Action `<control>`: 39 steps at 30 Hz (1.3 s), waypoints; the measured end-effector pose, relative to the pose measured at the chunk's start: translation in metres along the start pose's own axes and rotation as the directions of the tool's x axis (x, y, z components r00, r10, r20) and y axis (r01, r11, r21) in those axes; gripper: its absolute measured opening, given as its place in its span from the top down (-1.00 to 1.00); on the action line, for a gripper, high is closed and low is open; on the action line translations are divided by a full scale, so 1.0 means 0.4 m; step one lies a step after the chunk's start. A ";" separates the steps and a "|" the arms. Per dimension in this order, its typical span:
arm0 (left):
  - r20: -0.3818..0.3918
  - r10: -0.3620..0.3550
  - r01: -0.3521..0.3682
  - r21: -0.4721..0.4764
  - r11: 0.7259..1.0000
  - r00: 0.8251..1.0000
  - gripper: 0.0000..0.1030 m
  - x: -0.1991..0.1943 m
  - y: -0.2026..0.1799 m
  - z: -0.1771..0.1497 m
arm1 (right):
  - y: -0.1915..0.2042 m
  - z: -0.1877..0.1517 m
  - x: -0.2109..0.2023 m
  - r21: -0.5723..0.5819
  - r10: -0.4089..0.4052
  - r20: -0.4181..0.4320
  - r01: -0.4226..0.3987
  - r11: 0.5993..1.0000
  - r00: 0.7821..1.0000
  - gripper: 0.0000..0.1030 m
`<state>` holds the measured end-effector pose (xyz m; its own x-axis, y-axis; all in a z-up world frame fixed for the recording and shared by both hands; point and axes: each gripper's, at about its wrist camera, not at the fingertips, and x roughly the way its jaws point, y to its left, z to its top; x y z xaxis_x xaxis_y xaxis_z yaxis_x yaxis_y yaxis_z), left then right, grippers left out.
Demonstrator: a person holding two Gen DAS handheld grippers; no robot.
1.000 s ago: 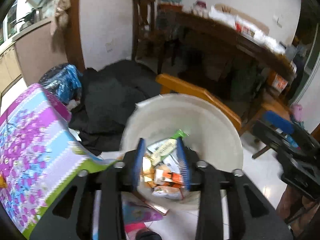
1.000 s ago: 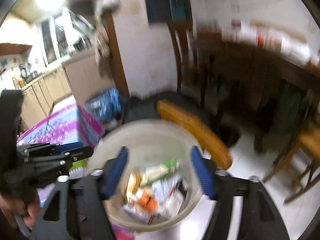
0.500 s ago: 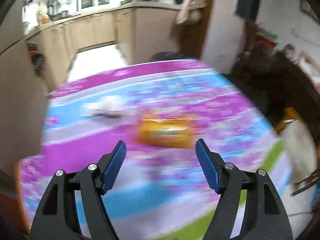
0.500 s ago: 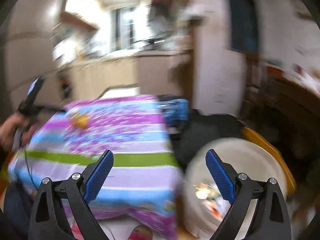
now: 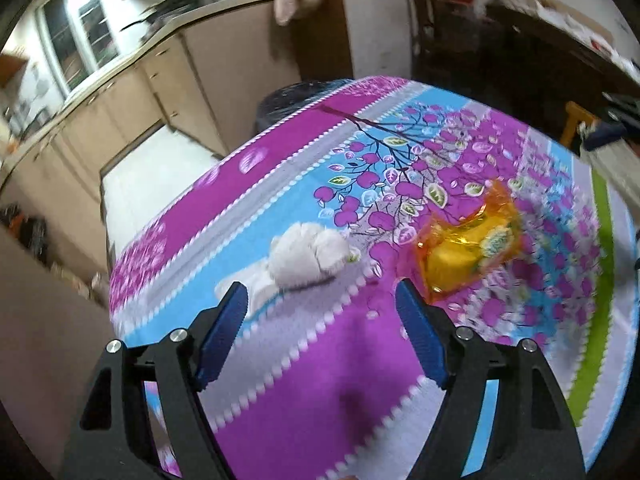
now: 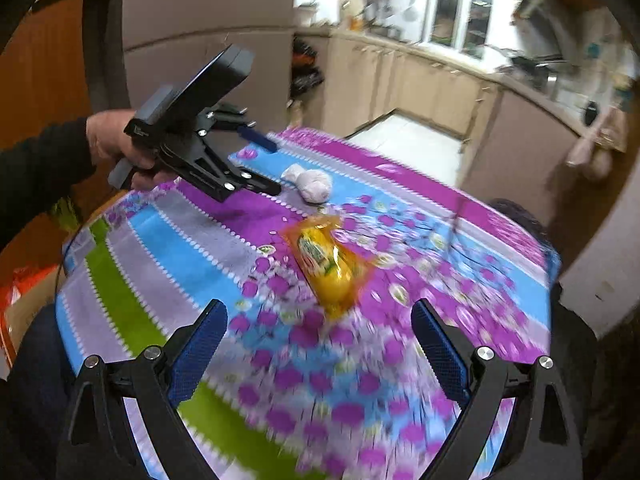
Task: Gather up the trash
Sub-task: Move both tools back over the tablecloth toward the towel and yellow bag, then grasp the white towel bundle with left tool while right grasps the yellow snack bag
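A crumpled white tissue point(image 5: 306, 254) lies on the purple and blue patterned tablecloth point(image 5: 320, 380). My left gripper point(image 5: 320, 300) is open and empty, low over the cloth, just short of the tissue. An orange-yellow snack wrapper point(image 5: 474, 248) lies to the right of the tissue. In the right wrist view the wrapper point(image 6: 328, 264) lies ahead of my right gripper point(image 6: 320, 330), which is open and empty above the cloth. The tissue point(image 6: 314, 180) lies farther off, with the left gripper point(image 6: 268, 166) beside it.
Kitchen cabinets point(image 5: 132, 92) and a countertop stand beyond the table. A black bag point(image 5: 300, 94) sits past the table's far edge. A dark wooden table point(image 5: 560, 48) with clutter stands at the right. An orange bag point(image 6: 24, 284) lies on the floor at the left.
Both grippers swung away from the white trash bucket to the table. The left gripper let go of its trash and opened. Both now face the tissue and the wrapper.
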<state>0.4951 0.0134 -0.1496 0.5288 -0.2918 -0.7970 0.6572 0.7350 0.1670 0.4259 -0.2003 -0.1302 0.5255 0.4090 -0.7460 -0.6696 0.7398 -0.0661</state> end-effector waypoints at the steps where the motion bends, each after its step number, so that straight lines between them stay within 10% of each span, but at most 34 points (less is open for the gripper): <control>1: -0.007 -0.011 0.011 0.014 1.000 1.000 -0.42 0.014 0.001 0.003 | -0.003 0.015 0.027 -0.020 0.004 -0.019 -0.005 1.000 1.000 -0.80; 19: -0.058 -0.162 0.169 0.143 0.975 0.985 -0.41 0.137 0.053 0.041 | -0.028 0.092 0.288 -0.155 0.120 -0.169 -0.147 0.977 0.978 -0.67; 27: -0.080 -0.190 0.201 0.157 0.967 0.978 -0.13 0.163 0.036 0.043 | -0.040 0.076 0.324 -0.132 0.119 -0.208 -0.149 0.980 0.971 -0.07; 39: 0.019 -0.037 0.038 -0.045 0.998 0.999 0.23 0.091 0.010 -0.004 | -0.036 0.020 0.289 0.015 0.063 -0.074 -0.062 0.998 0.995 0.32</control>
<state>0.5162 0.0069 -0.1788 0.5139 -0.3306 -0.7916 0.6518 0.7504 0.1098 0.5006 -0.1594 -0.2102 0.4420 0.4141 -0.7957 -0.6929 0.7209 -0.0098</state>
